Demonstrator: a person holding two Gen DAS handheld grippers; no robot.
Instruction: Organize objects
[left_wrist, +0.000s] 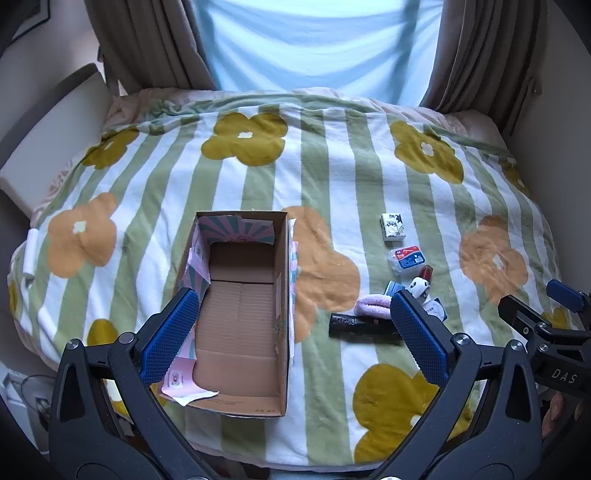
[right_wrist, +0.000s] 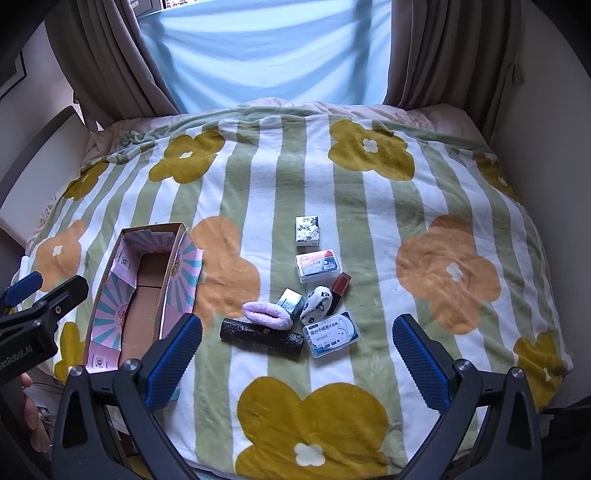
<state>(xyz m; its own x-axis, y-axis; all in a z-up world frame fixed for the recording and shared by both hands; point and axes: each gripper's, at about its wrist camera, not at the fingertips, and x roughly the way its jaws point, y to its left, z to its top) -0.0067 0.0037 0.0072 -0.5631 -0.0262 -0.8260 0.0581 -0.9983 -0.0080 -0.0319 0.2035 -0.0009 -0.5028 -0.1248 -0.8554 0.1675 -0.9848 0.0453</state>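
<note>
Near the blanket's (right_wrist: 280, 192) front edge, both the left gripper (left_wrist: 291, 325) and right gripper (right_wrist: 297, 350) are being held wide apart and empty, the cardboard box (left_wrist: 240, 314) lying toward its left edge, the small items (right_wrist: 314, 291) clustered centrally.
</note>
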